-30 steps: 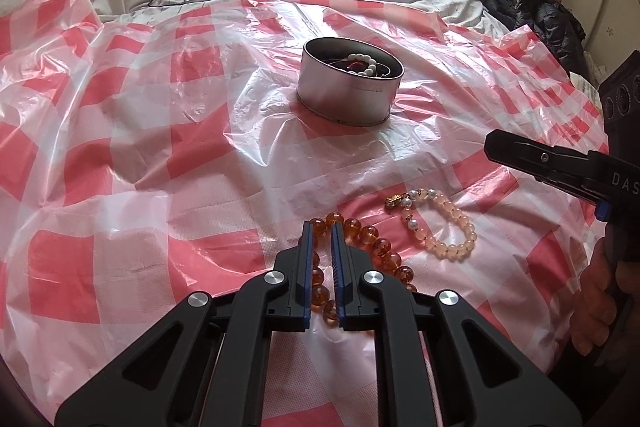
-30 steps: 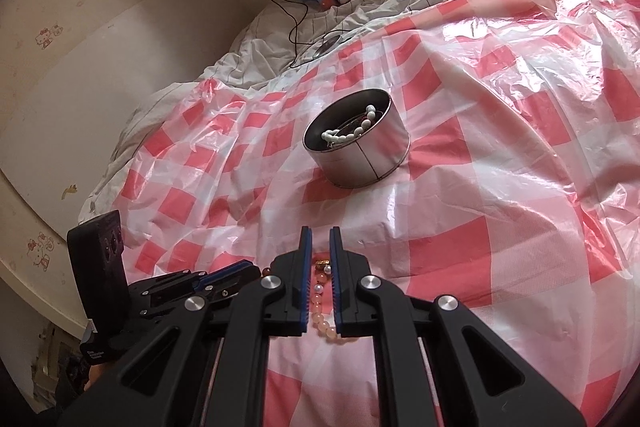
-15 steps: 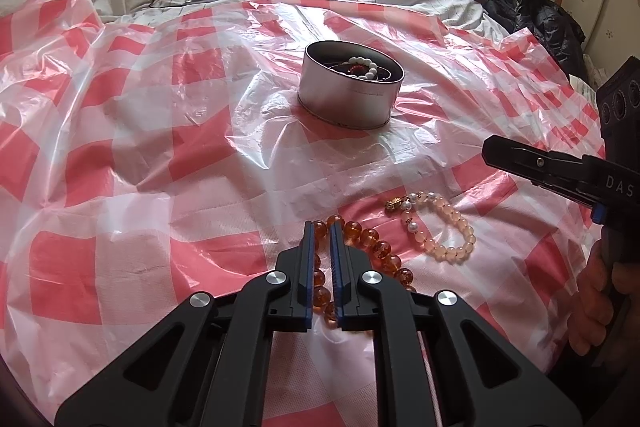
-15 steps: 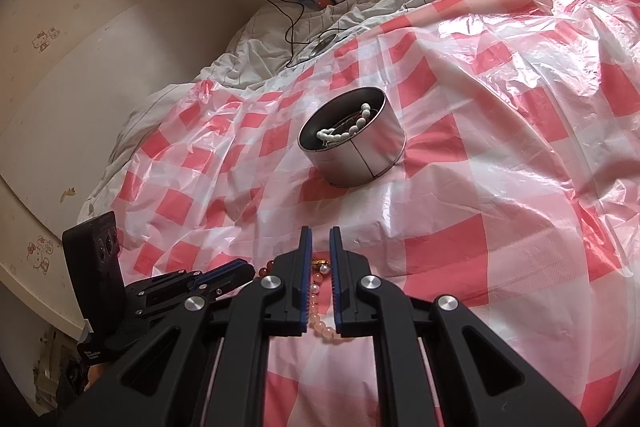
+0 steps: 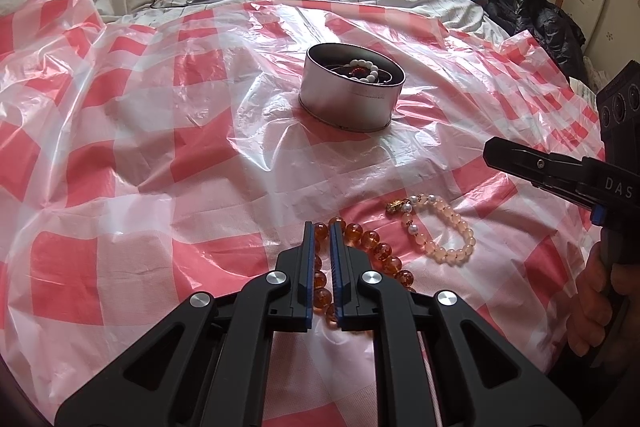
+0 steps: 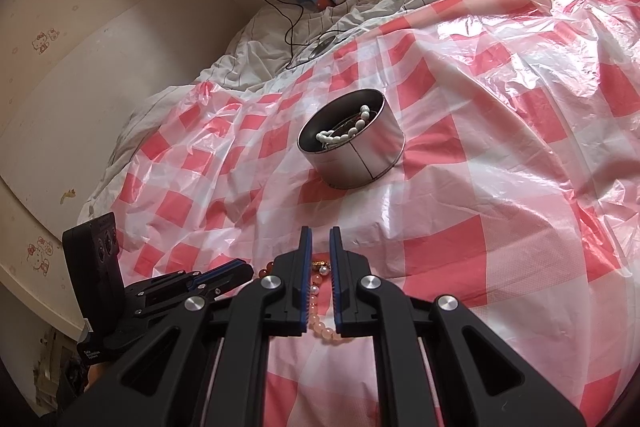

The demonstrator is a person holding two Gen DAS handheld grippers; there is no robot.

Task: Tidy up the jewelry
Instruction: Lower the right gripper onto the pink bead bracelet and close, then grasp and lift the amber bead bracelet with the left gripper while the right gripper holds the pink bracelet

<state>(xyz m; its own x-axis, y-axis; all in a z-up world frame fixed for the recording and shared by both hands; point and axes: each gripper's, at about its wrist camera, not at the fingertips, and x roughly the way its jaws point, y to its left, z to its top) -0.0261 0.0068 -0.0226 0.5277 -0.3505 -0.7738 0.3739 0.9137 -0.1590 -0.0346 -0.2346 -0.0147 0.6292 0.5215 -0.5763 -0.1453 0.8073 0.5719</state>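
Bracelets are laid on the checked plastic sheet (image 5: pixel 120 155) over the bed, short of the metal tin (image 5: pixel 352 95) ahead, presumably for sorting into it. The left tool (image 5: pixel 320 259) is held low over the amber bracelet (image 5: pixel 372 247), fingers narrowly parted astride its beads, nothing gripped. The right tool (image 6: pixel 320 267) is likewise slightly parted over the pink bracelet (image 6: pixel 320 327), unclenched. White beads (image 6: pixel 344 131) in the tin are better exposed in the right view; the pink bracelet's whole loop (image 5: pixel 440 227) is shown only in the left.
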